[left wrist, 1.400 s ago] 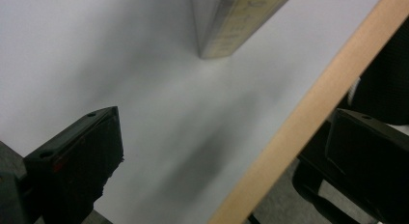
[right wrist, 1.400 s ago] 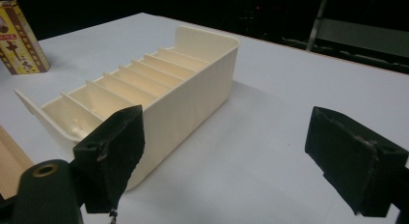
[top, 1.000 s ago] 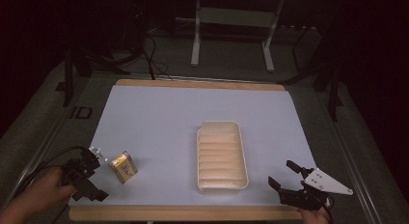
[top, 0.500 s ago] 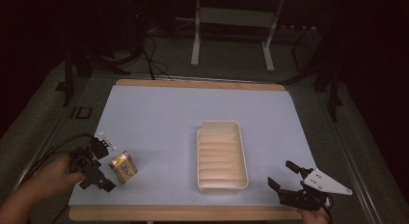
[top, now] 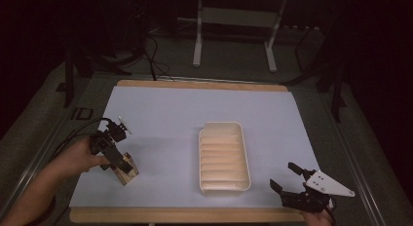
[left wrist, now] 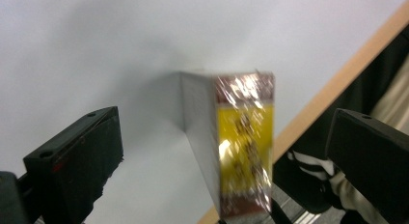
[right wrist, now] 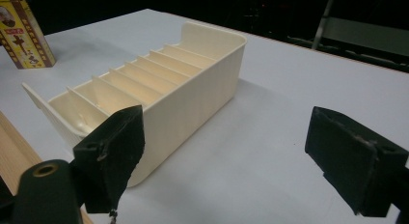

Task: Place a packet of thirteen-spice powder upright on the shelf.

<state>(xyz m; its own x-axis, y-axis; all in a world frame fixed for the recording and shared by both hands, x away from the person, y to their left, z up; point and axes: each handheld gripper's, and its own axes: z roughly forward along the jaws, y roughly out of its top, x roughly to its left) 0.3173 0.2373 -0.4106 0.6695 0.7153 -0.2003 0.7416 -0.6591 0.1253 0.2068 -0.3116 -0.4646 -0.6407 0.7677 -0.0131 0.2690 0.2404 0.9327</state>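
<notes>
Right gripper: near edge of the bench, at the right corner, held in a hand. Jaws spread wide and released; nothing between them, nothing touched. In the right gripper view the two black jaws stand apart over bare white surface, the tray's end wall just beyond the left jaw.

Left gripper: near the left edge of the bench, held in a hand, pointing down at the box. In the left gripper view the jaws are wide apart, released, one on each side of the box, with clear gaps on both sides; no contact seen.

Box: small carton, yellow face with dark red borders and a shiny wrap, standing on the white surface near the front left corner of the bench. It sits between the left gripper's open jaws. From the right gripper view it stands upright, far left, well apart from the tray. Print too blurred to read.

Tray: cream plastic, oblong, with cross ribs dividing the inside into slots; all slots empty. Lies right of centre, long side running near to far.

Bench: white sheet over a wooden top, wood showing at near and far edges.

Floor beyond: dark, with stand legs and cables.
</notes>
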